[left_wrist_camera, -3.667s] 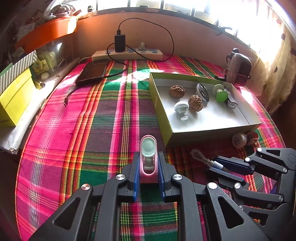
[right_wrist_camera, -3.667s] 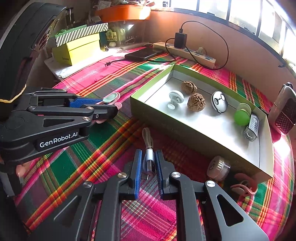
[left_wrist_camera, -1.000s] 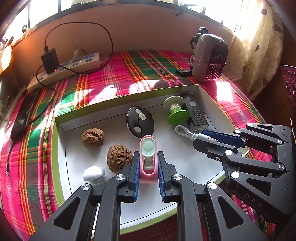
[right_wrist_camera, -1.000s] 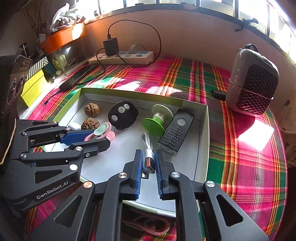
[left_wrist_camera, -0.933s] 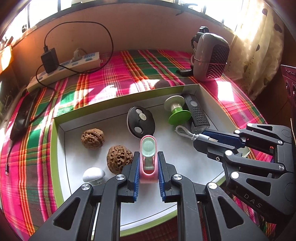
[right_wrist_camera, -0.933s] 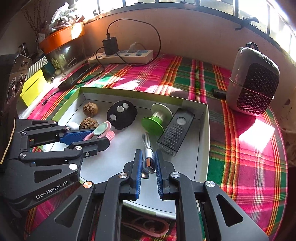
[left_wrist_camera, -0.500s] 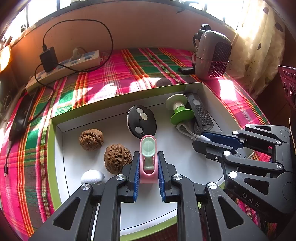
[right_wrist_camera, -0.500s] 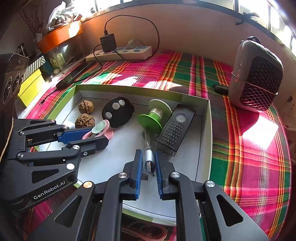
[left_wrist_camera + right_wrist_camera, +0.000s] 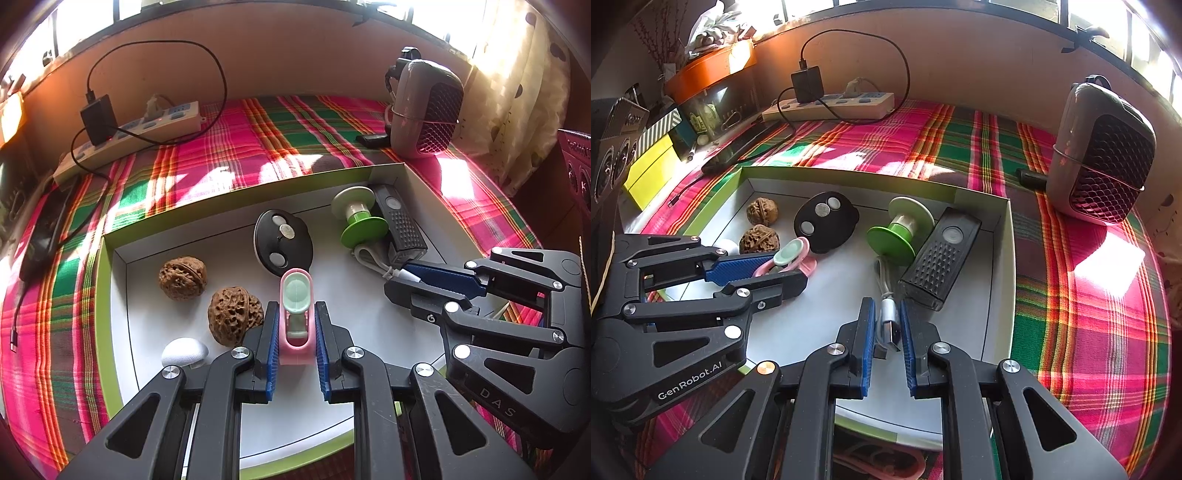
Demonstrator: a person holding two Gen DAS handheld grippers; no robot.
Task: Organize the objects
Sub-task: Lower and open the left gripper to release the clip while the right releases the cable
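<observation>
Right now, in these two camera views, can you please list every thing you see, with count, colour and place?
tray: one, green rim, white inside, on cloth
walnuts: two, brown, tray's left part
round disc: one, black, tray middle
spool: one, green, tray right
ridged block: one, black, beside spool
white knob: one, tray's near left
power strip: one, white, by wall
heater: one, grey, right of tray
left gripper: shut on pink clip
right gripper: shut on grey cable

My blue pads point(image 9: 272, 347) flank a pink clip point(image 9: 295, 325) with a mint disc; lime-edged white tray point(image 9: 107, 280); pink-green plaid cloth point(image 9: 258, 140); green spool point(image 9: 360, 225), centre right.
</observation>
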